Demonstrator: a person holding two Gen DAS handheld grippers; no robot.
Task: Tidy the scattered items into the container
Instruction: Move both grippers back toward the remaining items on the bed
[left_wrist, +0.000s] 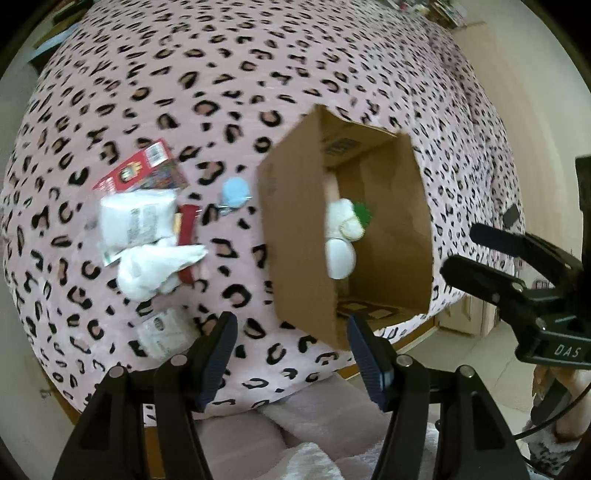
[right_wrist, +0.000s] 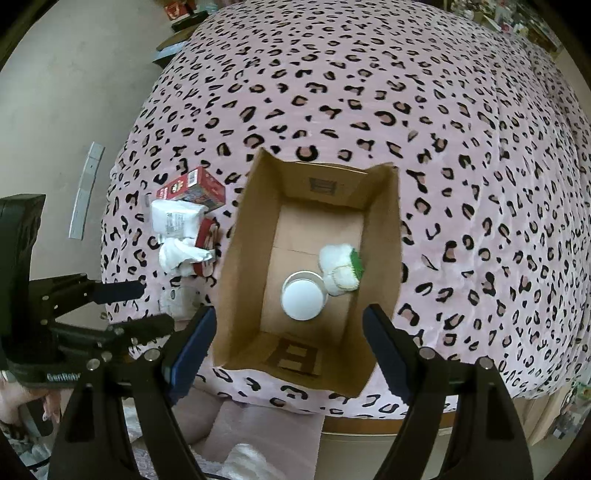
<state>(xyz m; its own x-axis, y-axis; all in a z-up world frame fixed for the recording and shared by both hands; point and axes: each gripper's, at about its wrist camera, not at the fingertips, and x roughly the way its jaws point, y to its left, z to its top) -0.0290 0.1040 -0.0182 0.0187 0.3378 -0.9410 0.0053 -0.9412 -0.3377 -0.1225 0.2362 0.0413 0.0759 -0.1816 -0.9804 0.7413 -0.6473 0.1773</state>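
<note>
Pink bed cover (right_wrist: 461, 184) with black leopard spots, brown cardboard box (right_wrist: 380, 236), red carton (right_wrist: 192, 188), white packet (right_wrist: 173, 219), light blue ball (left_wrist: 234, 190), white lid (right_wrist: 302, 300)

Right gripper (left_wrist: 456, 249) body: I read "DAS".
Left gripper (right_wrist: 155, 304) body: I catch "GenRob", rest cut off.
Box and packet prints: too blurred for me.

Both wrist views look steeply down from above; each shares the cardboard box (left_wrist: 295, 236) (right_wrist: 243, 258) on the leopard-print bed (left_wrist: 258, 74) (right_wrist: 443, 147).

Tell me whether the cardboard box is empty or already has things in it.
Not empty. The open box holds a white round jar and a white-and-green soft item on its floor.
</note>
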